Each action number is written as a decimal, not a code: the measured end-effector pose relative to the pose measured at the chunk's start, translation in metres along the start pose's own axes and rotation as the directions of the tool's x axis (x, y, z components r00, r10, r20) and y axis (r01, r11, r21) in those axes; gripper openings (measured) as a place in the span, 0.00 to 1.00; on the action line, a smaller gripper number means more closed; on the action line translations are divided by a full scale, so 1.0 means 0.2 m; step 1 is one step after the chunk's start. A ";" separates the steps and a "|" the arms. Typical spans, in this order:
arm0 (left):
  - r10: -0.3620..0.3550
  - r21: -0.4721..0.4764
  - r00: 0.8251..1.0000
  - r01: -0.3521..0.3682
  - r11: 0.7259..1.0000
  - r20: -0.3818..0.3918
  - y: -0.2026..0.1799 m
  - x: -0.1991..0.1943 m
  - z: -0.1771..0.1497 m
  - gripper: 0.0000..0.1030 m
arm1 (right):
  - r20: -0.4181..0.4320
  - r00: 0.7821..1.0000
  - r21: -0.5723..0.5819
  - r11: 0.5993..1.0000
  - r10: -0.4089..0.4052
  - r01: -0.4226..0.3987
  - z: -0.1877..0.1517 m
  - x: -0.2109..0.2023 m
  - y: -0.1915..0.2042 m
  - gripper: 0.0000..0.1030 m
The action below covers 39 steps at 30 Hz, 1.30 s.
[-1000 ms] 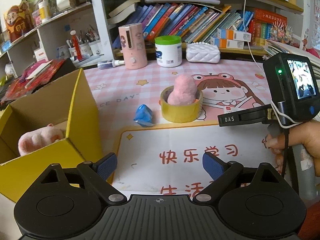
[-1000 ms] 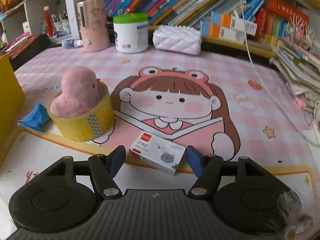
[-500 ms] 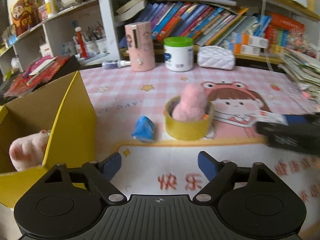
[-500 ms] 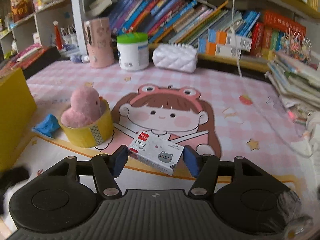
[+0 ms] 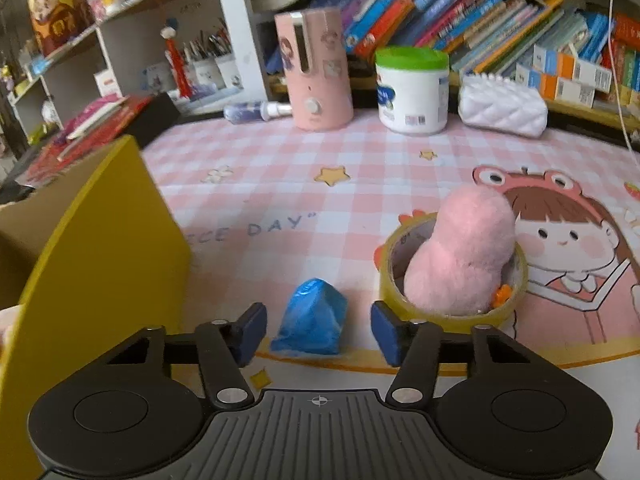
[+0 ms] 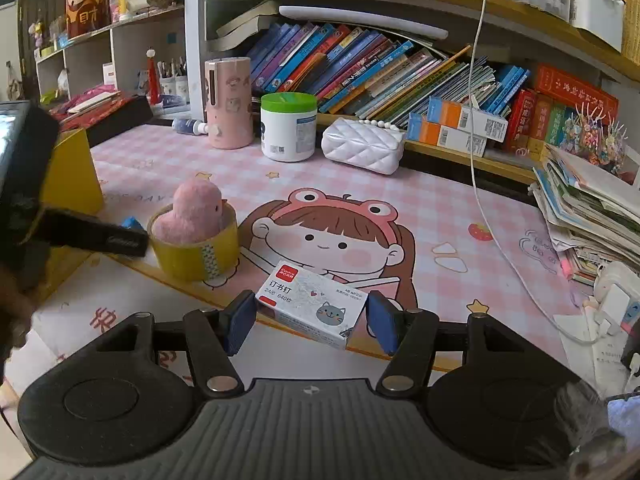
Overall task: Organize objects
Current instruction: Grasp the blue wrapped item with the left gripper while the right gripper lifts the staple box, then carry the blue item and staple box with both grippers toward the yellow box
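Observation:
My left gripper (image 5: 318,330) is open, its blue pads on either side of a small blue wrapped packet (image 5: 312,322) lying on the pink mat. Just right of it a pink plush toy (image 5: 464,256) sits inside a yellow tape roll (image 5: 508,304). My right gripper (image 6: 311,318) is shut on a white staple box (image 6: 312,302) with a cat picture and holds it above the mat. The plush (image 6: 194,210) and tape roll (image 6: 196,254) show left in the right wrist view, with the left gripper's body (image 6: 92,236) beside them.
A yellow cardboard box (image 5: 92,248) stands at the left. At the back stand a pink canister (image 5: 314,68), a green-lidded white jar (image 5: 412,90) and a white quilted pouch (image 5: 502,110) before shelves of books. A paper stack (image 6: 592,208) and a white cable (image 6: 496,236) are at the right.
My left gripper has moved forward and down to the blue packet, which now lies between its pads. My right gripper has closed on the staple box and lifted it off the mat.

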<state>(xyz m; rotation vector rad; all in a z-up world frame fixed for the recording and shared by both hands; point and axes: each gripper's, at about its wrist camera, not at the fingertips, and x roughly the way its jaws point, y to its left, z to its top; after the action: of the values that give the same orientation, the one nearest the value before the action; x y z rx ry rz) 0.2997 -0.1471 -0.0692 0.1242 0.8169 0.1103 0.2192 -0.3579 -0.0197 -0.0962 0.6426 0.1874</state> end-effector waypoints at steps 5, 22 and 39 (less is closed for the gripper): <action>-0.015 -0.037 1.000 0.014 0.999 -0.022 0.02 0.05 0.00 0.29 | 0.000 1.000 -0.005 1.000 -0.006 0.006 0.00 -0.02 -0.01 0.56; -0.180 -0.129 0.982 0.186 0.974 0.051 0.24 -0.50 -0.23 0.28 | 0.001 0.999 -0.016 0.998 0.054 -0.054 0.03 -0.03 0.10 0.57; -0.220 -0.087 0.974 0.223 0.971 0.044 0.48 -0.70 -0.50 0.28 | -0.098 0.990 -0.035 0.993 0.105 -0.109 -0.05 -0.15 0.47 0.57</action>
<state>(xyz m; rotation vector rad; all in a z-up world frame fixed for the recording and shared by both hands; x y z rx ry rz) 0.1276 -0.0668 -0.0217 -0.0519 0.7855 -0.0654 0.1700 -0.2713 -0.0118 -0.1096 0.7405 0.3005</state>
